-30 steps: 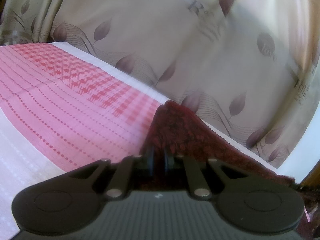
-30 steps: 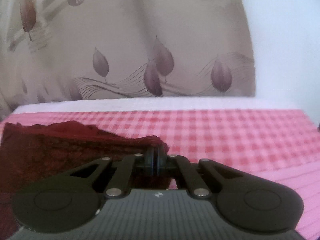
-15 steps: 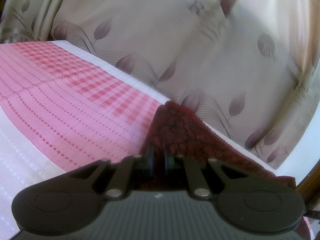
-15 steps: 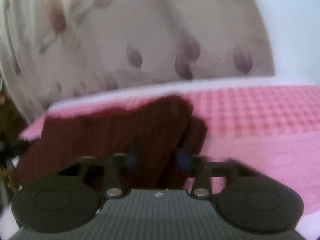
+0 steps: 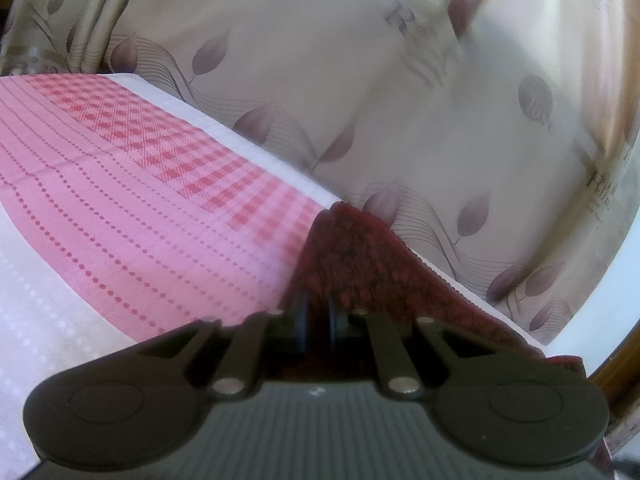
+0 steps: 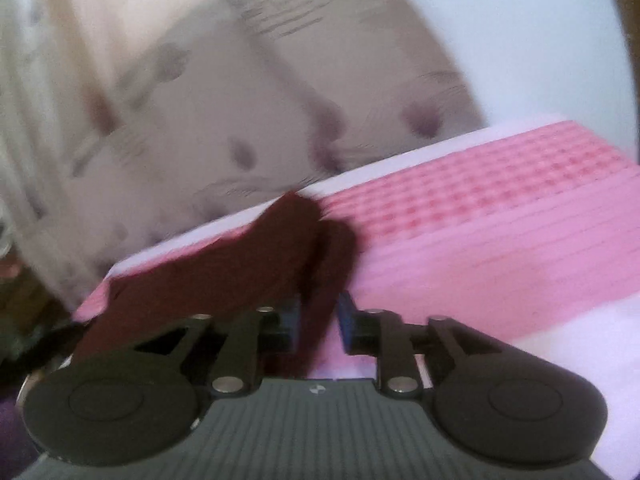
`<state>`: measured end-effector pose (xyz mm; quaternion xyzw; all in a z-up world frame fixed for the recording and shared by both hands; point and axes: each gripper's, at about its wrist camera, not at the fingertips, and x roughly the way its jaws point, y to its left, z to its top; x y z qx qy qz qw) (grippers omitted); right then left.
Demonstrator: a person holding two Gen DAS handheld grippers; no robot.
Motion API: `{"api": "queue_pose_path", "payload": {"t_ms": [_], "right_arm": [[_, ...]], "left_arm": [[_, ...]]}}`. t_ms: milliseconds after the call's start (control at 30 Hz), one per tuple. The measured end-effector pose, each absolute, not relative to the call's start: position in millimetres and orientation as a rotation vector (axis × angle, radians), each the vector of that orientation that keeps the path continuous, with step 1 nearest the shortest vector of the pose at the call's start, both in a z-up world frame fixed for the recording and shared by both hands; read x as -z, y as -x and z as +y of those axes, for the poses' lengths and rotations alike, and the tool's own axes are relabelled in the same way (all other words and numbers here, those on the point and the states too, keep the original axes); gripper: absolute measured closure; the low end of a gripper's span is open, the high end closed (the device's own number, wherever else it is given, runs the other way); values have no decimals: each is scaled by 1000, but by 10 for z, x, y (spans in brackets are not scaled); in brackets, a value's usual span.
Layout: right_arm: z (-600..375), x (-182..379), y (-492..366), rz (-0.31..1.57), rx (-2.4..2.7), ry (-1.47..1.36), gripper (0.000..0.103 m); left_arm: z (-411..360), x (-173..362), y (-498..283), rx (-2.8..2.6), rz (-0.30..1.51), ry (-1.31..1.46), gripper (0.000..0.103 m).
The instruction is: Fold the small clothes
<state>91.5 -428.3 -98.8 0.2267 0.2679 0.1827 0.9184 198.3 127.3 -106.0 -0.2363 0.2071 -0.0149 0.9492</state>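
A dark red fuzzy cloth (image 5: 360, 264) lies on the pink checked bedcover (image 5: 140, 208) near its far edge. My left gripper (image 5: 317, 320) is shut on a corner of the cloth, which rises in a peak from the fingers. In the blurred right wrist view the same dark red cloth (image 6: 256, 272) lies to the left, with a fold running down between the fingers. My right gripper (image 6: 319, 320) is open, its blue pads apart on either side of that fold.
A beige curtain with leaf prints (image 5: 360, 80) hangs right behind the bed's far edge and also shows in the right wrist view (image 6: 180, 100). A white wall (image 6: 500, 40) is at the right. A brown wooden edge (image 5: 624, 352) shows at the far right.
My right gripper has opened and let go of the cloth, and it has swung and tilted so the cloth sits further left. My left gripper keeps its hold and has hardly moved.
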Motion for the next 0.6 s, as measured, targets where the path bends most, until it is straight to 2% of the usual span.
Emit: {"api": "queue_pose_path", "payload": {"t_ms": [133, 167, 200, 367, 533, 600], "right_arm": [[-3858, 1092, -659, 604, -474, -347, 60], [-3797, 1108, -623, 607, -473, -307, 74], [-3737, 1116, -598, 610, -469, -271, 93], [-3793, 984, -520, 617, -429, -71, 95], [-3905, 945, -537, 645, -444, -45, 96], [-3953, 1056, -588, 673, -459, -122, 96]], "left_arm": [[1294, 1065, -1984, 36, 420, 491, 93], [1299, 1067, -1984, 37, 420, 494, 93], [1307, 1071, -1983, 40, 419, 498, 93], [1346, 1093, -1981, 62, 415, 521, 93], [1327, 1089, -1985, 56, 416, 511, 93], [1332, 1091, -1984, 55, 415, 513, 93]]}}
